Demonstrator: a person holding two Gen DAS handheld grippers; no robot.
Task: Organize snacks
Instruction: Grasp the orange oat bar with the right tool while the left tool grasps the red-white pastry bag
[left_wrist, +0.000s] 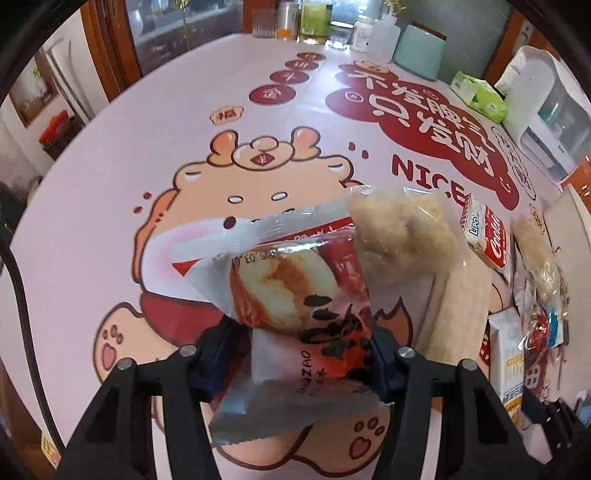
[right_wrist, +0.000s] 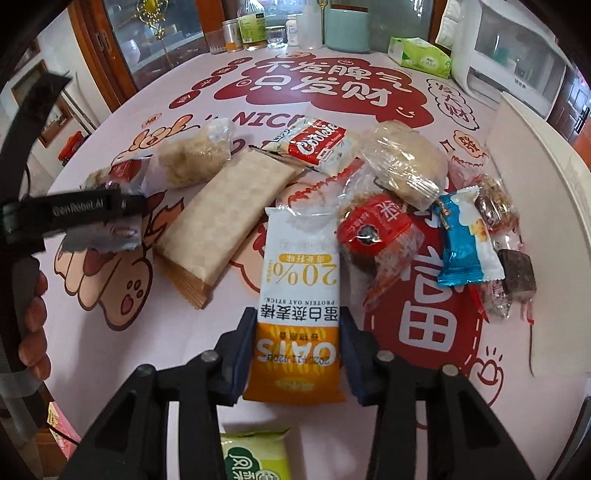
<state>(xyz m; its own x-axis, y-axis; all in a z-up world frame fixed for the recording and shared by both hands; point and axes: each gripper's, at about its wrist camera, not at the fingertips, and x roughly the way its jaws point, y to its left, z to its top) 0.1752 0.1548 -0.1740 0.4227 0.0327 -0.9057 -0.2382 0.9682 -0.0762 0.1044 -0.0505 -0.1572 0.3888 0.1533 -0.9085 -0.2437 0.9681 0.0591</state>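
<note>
1. Left gripper fingers pinch a cake packet, apparently lifted above the surface.
2. Right gripper fingers flank an oat bar; whether they press it is unclear.

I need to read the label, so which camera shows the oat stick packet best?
The right wrist view: the oat stick packet lies centred, between the right hand-held gripper fingers. The left wrist view shows only part of it at the right edge.

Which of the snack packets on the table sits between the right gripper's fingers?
The white-and-orange oat stick packet, marked OATS and 20%, between the right gripper fingers. The tan wafer packet and blue packet lie apart, untouched.
</note>
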